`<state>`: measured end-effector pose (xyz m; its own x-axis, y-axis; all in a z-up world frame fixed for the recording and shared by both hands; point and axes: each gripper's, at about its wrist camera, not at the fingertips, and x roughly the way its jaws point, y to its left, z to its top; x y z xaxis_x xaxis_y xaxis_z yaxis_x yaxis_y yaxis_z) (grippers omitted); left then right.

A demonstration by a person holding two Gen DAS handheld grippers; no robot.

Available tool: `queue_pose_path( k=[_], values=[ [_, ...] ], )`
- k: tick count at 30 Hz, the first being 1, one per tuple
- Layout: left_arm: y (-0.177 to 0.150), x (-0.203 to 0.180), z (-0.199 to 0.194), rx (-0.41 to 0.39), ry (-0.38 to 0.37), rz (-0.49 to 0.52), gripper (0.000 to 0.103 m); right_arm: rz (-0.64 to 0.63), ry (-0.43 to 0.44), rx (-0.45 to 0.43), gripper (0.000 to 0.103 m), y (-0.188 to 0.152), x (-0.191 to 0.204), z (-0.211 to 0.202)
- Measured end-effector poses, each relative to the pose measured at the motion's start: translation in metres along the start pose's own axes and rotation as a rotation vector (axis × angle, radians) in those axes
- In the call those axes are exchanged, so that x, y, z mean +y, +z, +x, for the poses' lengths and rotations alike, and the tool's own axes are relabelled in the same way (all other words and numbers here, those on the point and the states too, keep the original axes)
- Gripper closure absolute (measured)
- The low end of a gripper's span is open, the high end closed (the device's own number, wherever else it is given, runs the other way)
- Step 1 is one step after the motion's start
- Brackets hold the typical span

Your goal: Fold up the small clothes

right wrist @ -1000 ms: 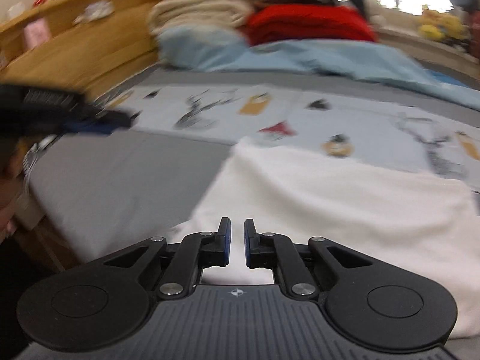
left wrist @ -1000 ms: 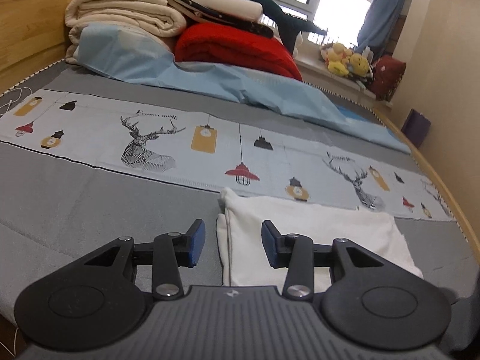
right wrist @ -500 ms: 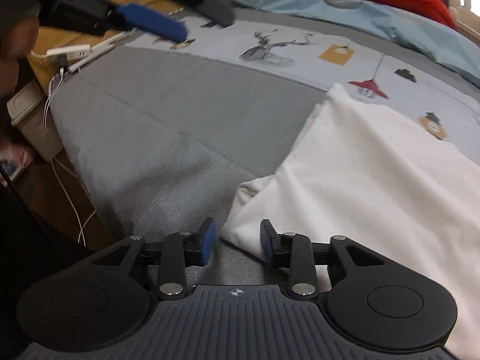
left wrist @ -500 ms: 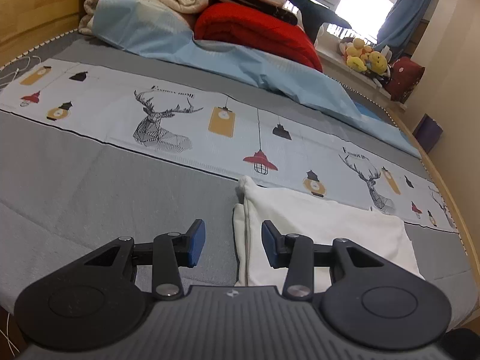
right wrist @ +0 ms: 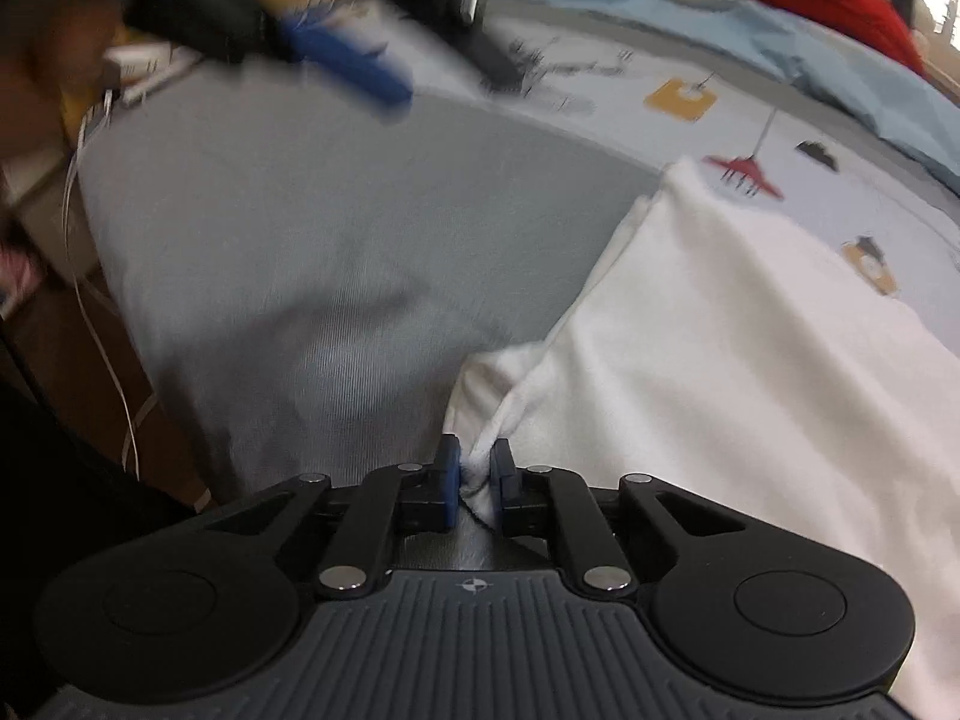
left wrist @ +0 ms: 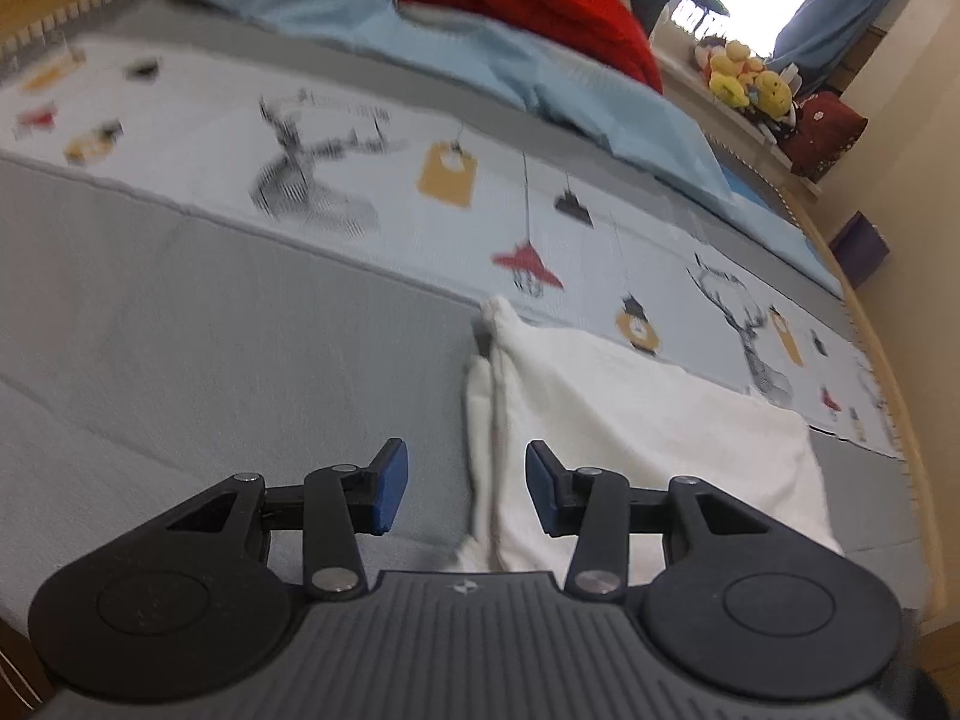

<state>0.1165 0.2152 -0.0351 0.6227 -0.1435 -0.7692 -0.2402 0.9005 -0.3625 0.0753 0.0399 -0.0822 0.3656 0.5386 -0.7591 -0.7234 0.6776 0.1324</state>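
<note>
A folded white garment (left wrist: 630, 420) lies on the grey bed cover, its left edge running toward me. My left gripper (left wrist: 467, 486) hangs over that left edge with its jaws opening; the fold line sits between the blue pads, which do not press on it. In the right wrist view the white garment (right wrist: 750, 324) spreads to the right, and my right gripper (right wrist: 474, 483) is closing on its near left corner, the cloth bunched between the pads. The left gripper (right wrist: 354, 69) shows blurred at the upper left there.
A printed sheet with deer and lamps (left wrist: 360, 162) crosses the bed behind the garment. Stacked blankets, a red one (left wrist: 528, 6) on a light blue sheet (left wrist: 540, 78), lie at the far side. Plush toys (left wrist: 744, 78) sit by the window. White cables (right wrist: 102, 324) hang off the bed's left edge.
The left gripper moved forward and down along the garment's left edge and widened slightly. The right gripper opened, dropped to the near left corner, then closed on it.
</note>
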Motion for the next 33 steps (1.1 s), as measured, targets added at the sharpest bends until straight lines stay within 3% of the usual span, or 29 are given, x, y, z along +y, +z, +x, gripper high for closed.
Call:
queue_pose_path(
  k=[6,10,17,19,20,21,22,24,29,33],
  values=[
    [0.008,-0.002,0.044,0.151,-0.109,-0.089,0.024,0.106,0.051,-0.129,0.093,0.008,-0.024,-0.045],
    [0.014,-0.008,0.076,0.231,-0.143,-0.118,0.023,0.142,0.084,-0.184,0.093,0.006,-0.042,-0.070],
    [0.026,-0.018,0.124,0.297,-0.197,-0.204,0.024,0.140,0.116,-0.209,0.093,-0.004,-0.055,-0.092],
    [0.027,-0.022,0.134,0.299,-0.180,-0.202,0.032,0.136,0.123,-0.211,0.093,-0.005,-0.055,-0.093],
    [0.027,-0.024,0.136,0.301,-0.167,-0.193,0.052,0.136,0.127,-0.210,0.093,-0.005,-0.055,-0.093],
    [0.027,-0.025,0.138,0.299,-0.144,-0.178,0.082,0.135,0.130,-0.209,0.093,-0.004,-0.054,-0.092],
    [0.027,-0.025,0.137,0.287,-0.128,-0.160,0.090,0.134,0.134,-0.207,0.093,-0.003,-0.052,-0.091],
    [0.031,-0.022,0.125,0.243,-0.131,-0.154,0.091,0.135,0.158,-0.207,0.094,-0.001,-0.049,-0.088],
    [0.044,-0.004,0.065,0.061,-0.109,-0.152,0.091,0.166,0.311,-0.292,0.094,0.012,-0.031,-0.088],
    [0.041,0.008,0.048,0.063,-0.052,-0.149,0.091,0.223,0.372,-0.313,0.094,0.014,-0.030,-0.090]
  ],
)
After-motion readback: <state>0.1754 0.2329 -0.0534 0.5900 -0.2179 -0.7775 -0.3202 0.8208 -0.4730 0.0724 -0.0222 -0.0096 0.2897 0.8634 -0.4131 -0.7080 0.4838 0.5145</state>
